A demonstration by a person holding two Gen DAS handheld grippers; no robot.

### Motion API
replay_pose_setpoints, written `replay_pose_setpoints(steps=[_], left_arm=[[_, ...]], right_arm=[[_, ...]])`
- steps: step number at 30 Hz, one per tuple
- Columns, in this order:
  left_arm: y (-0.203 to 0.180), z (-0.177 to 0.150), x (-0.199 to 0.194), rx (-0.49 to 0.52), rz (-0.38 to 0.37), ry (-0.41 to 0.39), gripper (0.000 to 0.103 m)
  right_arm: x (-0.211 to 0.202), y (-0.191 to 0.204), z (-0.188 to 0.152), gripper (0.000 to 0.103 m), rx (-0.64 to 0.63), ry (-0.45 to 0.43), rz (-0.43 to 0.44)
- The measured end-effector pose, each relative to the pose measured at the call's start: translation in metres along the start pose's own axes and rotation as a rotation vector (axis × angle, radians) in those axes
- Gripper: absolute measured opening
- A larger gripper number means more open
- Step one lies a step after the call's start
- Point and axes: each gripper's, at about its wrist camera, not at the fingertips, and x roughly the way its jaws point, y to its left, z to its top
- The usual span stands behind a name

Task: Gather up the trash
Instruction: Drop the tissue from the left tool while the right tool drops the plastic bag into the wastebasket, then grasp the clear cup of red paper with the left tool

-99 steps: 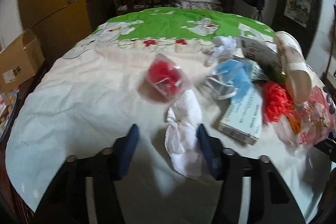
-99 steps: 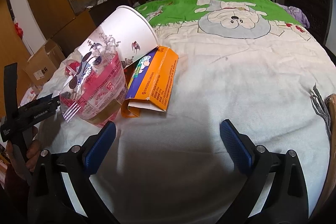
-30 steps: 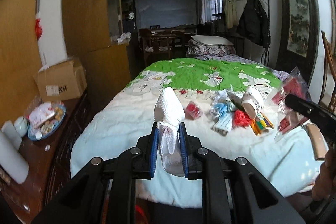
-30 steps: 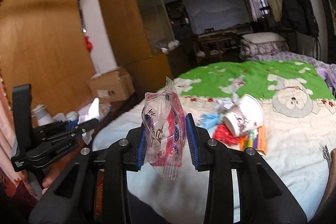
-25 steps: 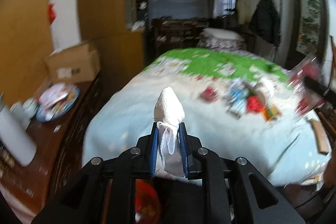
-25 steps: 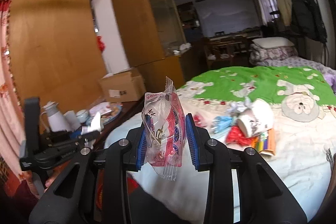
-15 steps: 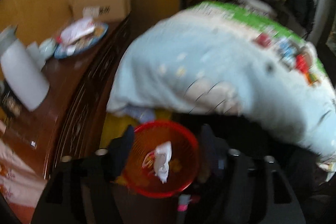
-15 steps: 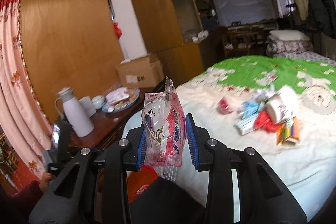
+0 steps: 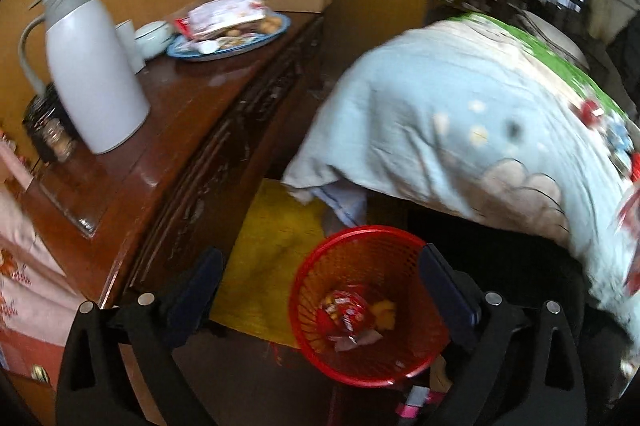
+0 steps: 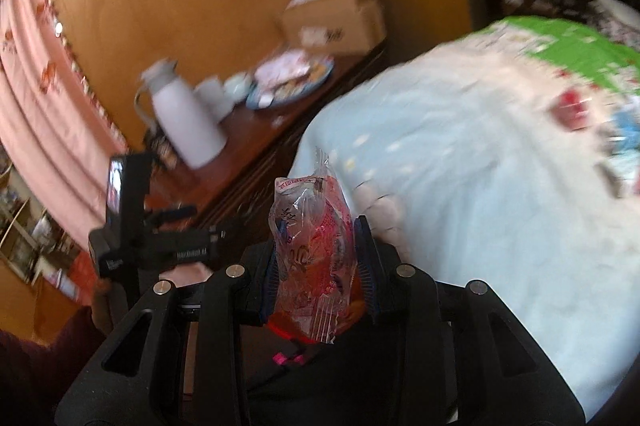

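1. The left tool (image 9: 318, 276) hangs over the red basket (image 9: 362, 354) on the floor. Its two blue pads have just been opening and now stand wide apart, with nothing between them.
2. Some trash already lies in the red basket: a red wrapper (image 9: 344, 310) and a few small bits. So part of the job looks done.
3. The right tool (image 10: 318, 276) is clamped on a clear snack bag (image 10: 312, 258) with red print. The bag stands up between the pads. It is not in the basket yet.
4. This bag looks like the next thing to drop in.
5. More trash lies far off on the bed (image 9: 460, 130). I see small red and blue things (image 10: 576, 110) there, but they are blurry.
6. I think the job is only partly done. The bag and the things on the bed are left.
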Motion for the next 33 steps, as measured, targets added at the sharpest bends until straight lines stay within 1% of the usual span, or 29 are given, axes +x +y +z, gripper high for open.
replay_pose_setpoints(steps=[2,5,6,7,9,11,14,17,18,22,26,29,32,33], left_arm=[[0.011,0.001,0.002,-0.025,0.007,-0.005,0.097],[0.031,0.002,0.005,-0.061,0.026,-0.011,0.097],[0.034,0.002,0.005,-0.064,0.034,-0.012,0.097],[0.038,0.002,0.006,-0.068,0.042,-0.013,0.097],[0.042,0.002,0.008,-0.075,0.040,-0.012,0.097],[0.043,0.001,0.010,-0.083,0.028,-0.005,0.097],[0.039,0.001,0.014,-0.085,0.006,0.004,0.097],[0.029,0.000,0.012,-0.069,-0.006,0.009,0.097],[0.027,0.000,0.011,-0.061,-0.007,0.006,0.097],[0.005,0.006,-0.008,-0.012,-0.020,-0.034,0.097],[-0.025,0.010,-0.035,0.049,-0.044,-0.089,0.097],[-0.056,0.010,-0.057,0.115,-0.065,-0.135,0.097],[-0.086,0.010,-0.073,0.179,-0.071,-0.171,0.097],[-0.098,0.010,-0.078,0.206,-0.076,-0.181,0.097]], right_arm=[[0.029,0.009,0.004,0.038,-0.021,0.061,0.026],[0.061,0.019,0.007,0.038,-0.039,0.120,0.054],[0.075,0.022,0.008,0.043,-0.037,0.150,0.075],[0.080,0.022,0.009,0.046,-0.033,0.161,0.083],[0.086,0.023,0.010,0.062,-0.027,0.167,0.084],[0.084,0.025,0.008,0.069,-0.036,0.154,0.075],[0.078,0.022,0.008,0.071,-0.036,0.137,0.057],[0.068,0.013,0.010,0.071,-0.009,0.111,0.048],[0.060,0.009,0.010,0.071,0.004,0.090,0.042],[0.032,-0.001,0.012,0.071,0.032,0.017,0.013],[-0.009,-0.015,0.008,0.076,0.061,-0.076,-0.030],[-0.046,-0.029,-0.001,0.078,0.077,-0.146,-0.083],[-0.082,-0.051,-0.013,0.081,0.115,-0.213,-0.134],[-0.097,-0.062,-0.019,0.082,0.132,-0.240,-0.164]])
